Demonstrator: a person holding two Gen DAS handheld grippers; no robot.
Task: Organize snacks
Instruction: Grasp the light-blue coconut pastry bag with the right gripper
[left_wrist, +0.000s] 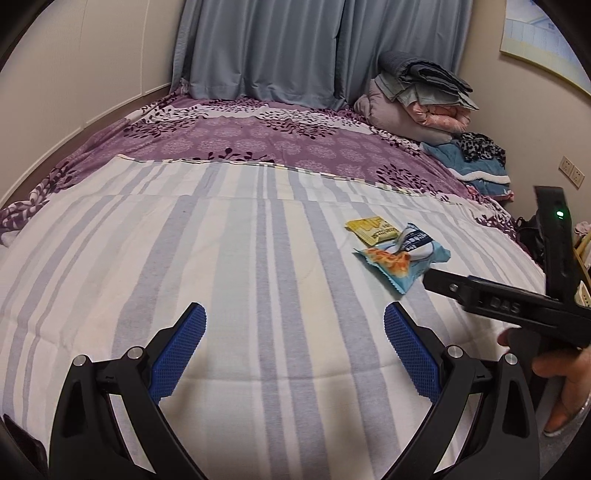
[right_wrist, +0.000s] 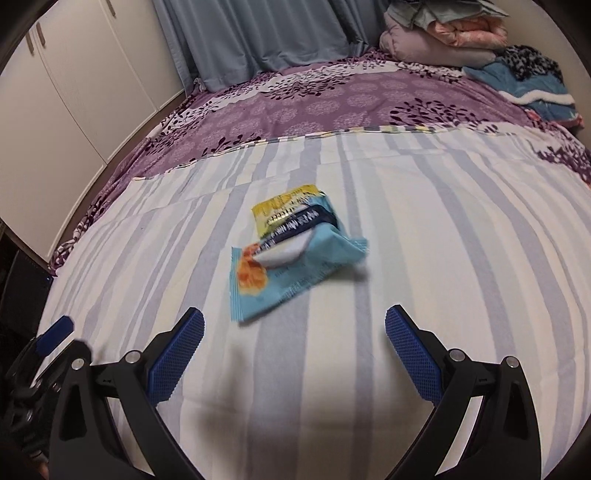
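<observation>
Three snack packets lie bunched together on the striped blanket (left_wrist: 221, 258). A yellow packet (left_wrist: 369, 229) is farthest, a light blue packet with a dark band (left_wrist: 421, 243) overlaps it, and a light blue packet with an orange picture (left_wrist: 391, 267) is nearest. In the right wrist view the same pile shows as the yellow packet (right_wrist: 284, 206), the banded packet (right_wrist: 314, 236) and the orange-picture packet (right_wrist: 266, 284). My right gripper (right_wrist: 294, 339) is open just short of the pile, empty. My left gripper (left_wrist: 294, 339) is open over bare blanket, left of the pile.
A purple floral sheet (left_wrist: 258, 136) covers the far half of the bed. Folded bedding (left_wrist: 421, 92) and a blue garment (left_wrist: 476, 166) are stacked at the far right corner. Curtains (left_wrist: 277, 48) hang behind, cupboards (right_wrist: 74, 92) stand left, and a hand (left_wrist: 561, 380) holds the right gripper.
</observation>
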